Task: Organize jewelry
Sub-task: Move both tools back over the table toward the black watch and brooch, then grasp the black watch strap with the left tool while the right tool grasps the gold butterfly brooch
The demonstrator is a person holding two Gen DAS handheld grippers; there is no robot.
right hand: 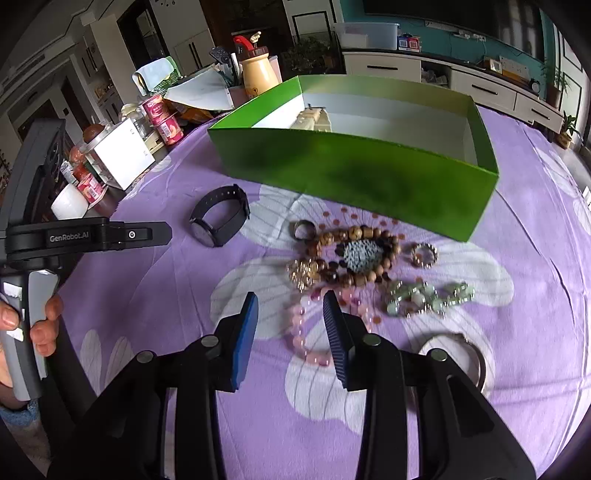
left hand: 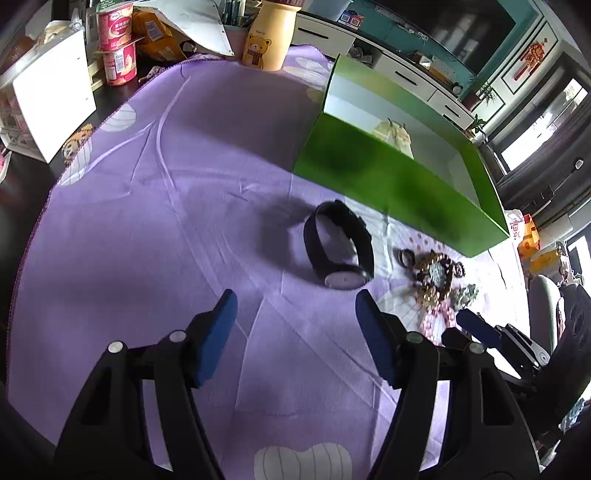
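A black wristwatch (left hand: 338, 245) (right hand: 221, 218) lies on the purple cloth just ahead of my left gripper (left hand: 295, 301), which is open and empty. To its right is a heap of jewelry (left hand: 436, 275): a wooden bead bracelet (right hand: 354, 254), a dark ring (right hand: 304, 229), a silver ring (right hand: 424, 254), a gold piece (right hand: 303, 271), a pale green bracelet (right hand: 424, 297) and a silver bangle (right hand: 458, 350). My right gripper (right hand: 290, 304) is open over a pink bead bracelet (right hand: 299, 334), its pads apart from the beads. Behind stands an open green box (right hand: 354, 166) (left hand: 399, 173) holding a cream item (right hand: 314, 118).
The purple flowered cloth (left hand: 166, 221) covers the table. At the back left stand yogurt cups (left hand: 116, 44), a white box (left hand: 55, 96), a yellow bear bottle (left hand: 269, 33) and papers. A hand (right hand: 40, 325) holds the left gripper's handle. A chair (left hand: 543, 314) stands off the right edge.
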